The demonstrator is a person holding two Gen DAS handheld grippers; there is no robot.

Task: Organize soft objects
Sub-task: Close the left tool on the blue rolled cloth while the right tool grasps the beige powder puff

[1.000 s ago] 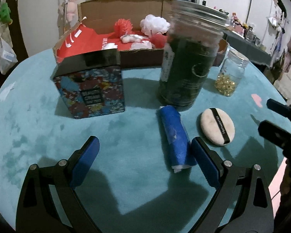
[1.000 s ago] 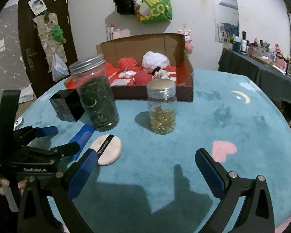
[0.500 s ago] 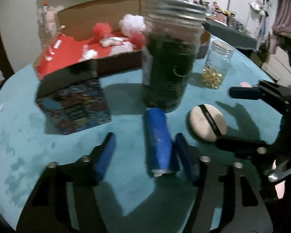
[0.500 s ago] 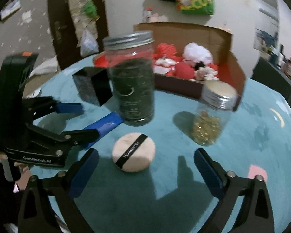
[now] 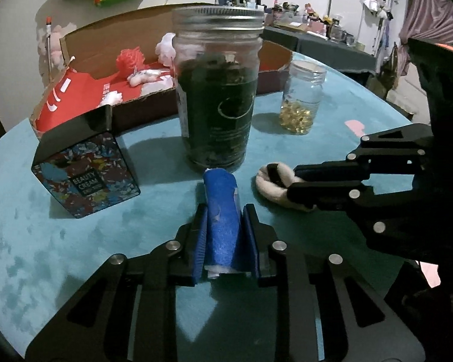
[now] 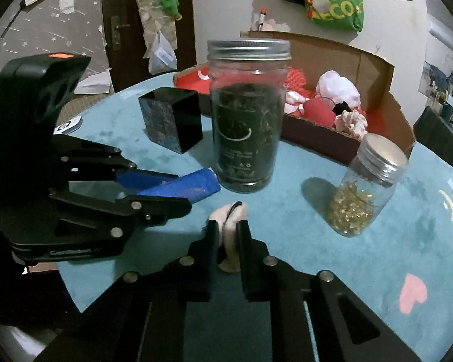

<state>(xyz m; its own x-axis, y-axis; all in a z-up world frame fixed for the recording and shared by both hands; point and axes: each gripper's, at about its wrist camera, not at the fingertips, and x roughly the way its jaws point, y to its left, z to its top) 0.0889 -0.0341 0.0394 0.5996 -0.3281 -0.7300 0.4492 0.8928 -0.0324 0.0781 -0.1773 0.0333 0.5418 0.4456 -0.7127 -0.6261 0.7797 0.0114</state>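
Because the blue rolled cloth lies lengthwise along the fingers, the left gripper in its own wrist view has closed on the roll's near half, a pad pressed against each long side, so the soft roll is squeezed and not pushed away. Its far end almost touches the base of the tall dark jar, which probably explains the grip from the near end. At the right of this view the right gripper pinches the cream powder puff, which bulges around the finger ends. Behind the jar stands the cardboard box with red and white soft items, likely the destination for both pieces. The patterned cream tin and the small jar of gold capsules are hard things and stay on the teal table.

Seen from the right wrist, the right gripper is shut on the puff, folding it upright between the pads with its black strap on top. To its left, the left gripper clamps the blue roll low over the table. The box waits beyond both jars, so lifting clear of them looks like the next need.
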